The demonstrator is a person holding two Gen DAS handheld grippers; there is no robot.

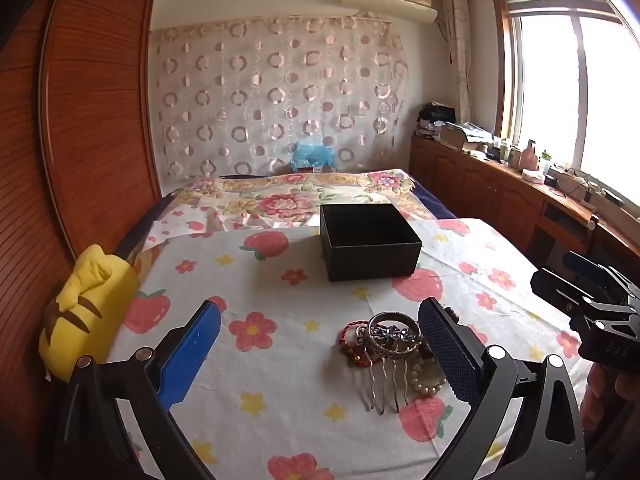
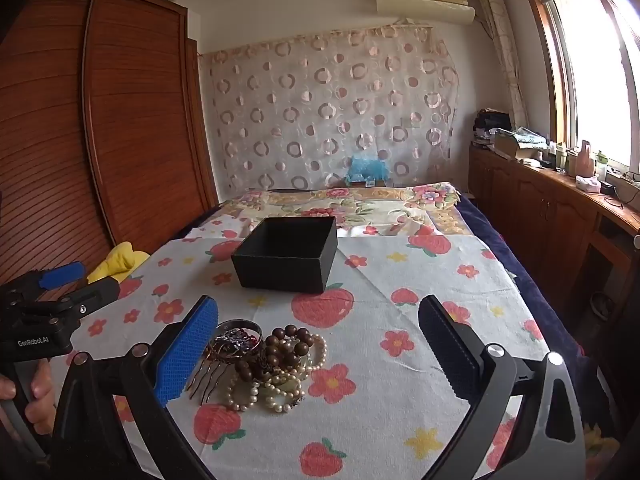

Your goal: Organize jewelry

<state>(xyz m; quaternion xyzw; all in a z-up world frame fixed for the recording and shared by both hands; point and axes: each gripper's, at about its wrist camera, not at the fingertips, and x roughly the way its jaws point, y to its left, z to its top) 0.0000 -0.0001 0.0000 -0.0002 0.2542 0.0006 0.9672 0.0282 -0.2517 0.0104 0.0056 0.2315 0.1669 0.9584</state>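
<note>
Jaws are seen spread wide on both tools, with nothing gripped: the left gripper (image 1: 320,344) and the right gripper (image 2: 318,344) are each held tilted downward over a bed, blue textured pads facing inward. Between and just ahead of the fingers a small heap of jewelry (image 2: 260,364) is seen lying on the cloth, untouched. A metal hair comb (image 1: 390,384) with long wavy teeth is shown at the near edge of the heap, topped by a silver bangle (image 1: 394,326); a twisted red cord bracelet (image 1: 349,334) is tucked at its left. From the right wrist view, dark brown wooden beads (image 2: 286,346) are piled over strands of small cream pearls (image 2: 280,392). Beyond the heap, well apart from it, an open square black box (image 1: 370,242) with matte walls is set on the same sheet. The bedsheet (image 2: 400,400) is pale, soft-looking and printed with strawberries and flowers. A hand (image 2: 30,396) is seen wrapped around the left tool's black handle at the frame's left edge. A yellow cushion (image 1: 86,312) is wedged beside a slatted wooden wardrobe (image 1: 96,92).
</note>
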